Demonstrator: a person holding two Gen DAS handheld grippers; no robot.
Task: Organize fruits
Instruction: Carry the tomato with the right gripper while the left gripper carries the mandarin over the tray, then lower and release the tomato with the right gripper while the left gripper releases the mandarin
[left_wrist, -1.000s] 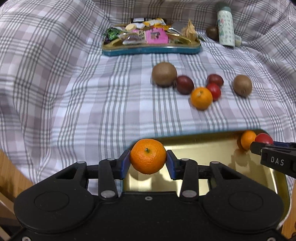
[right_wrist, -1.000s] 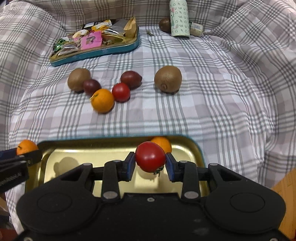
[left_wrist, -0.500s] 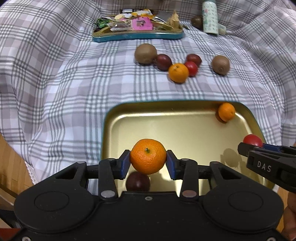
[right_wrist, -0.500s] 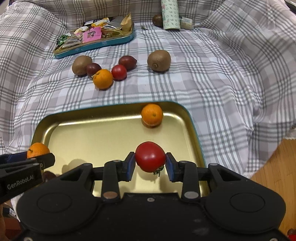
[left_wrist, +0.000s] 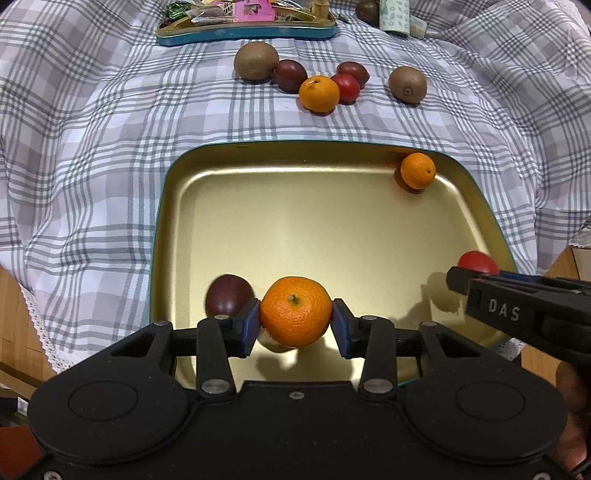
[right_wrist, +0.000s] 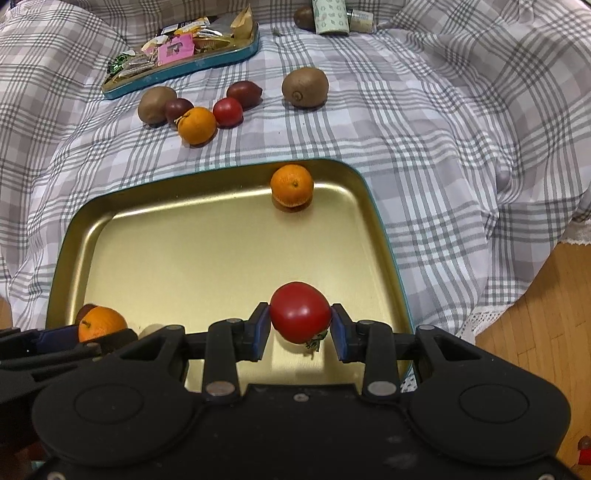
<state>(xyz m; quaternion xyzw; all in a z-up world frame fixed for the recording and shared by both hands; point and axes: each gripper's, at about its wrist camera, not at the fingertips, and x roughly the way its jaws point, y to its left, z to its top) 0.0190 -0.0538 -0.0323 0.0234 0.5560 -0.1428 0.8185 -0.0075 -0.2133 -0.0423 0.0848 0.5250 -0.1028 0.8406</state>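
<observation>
Loose fruit behind tray, seemingly apart

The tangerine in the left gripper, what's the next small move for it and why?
Probably lower it a little and open the jaws. The left gripper holds the tangerine over the near part of the gold tray, beside a dark purple fruit already lying there, with bare tray below. The right gripper holds a tomato over the tray too.

Grey plaid cloth w/ lace edge; wood floor below.
</observation>
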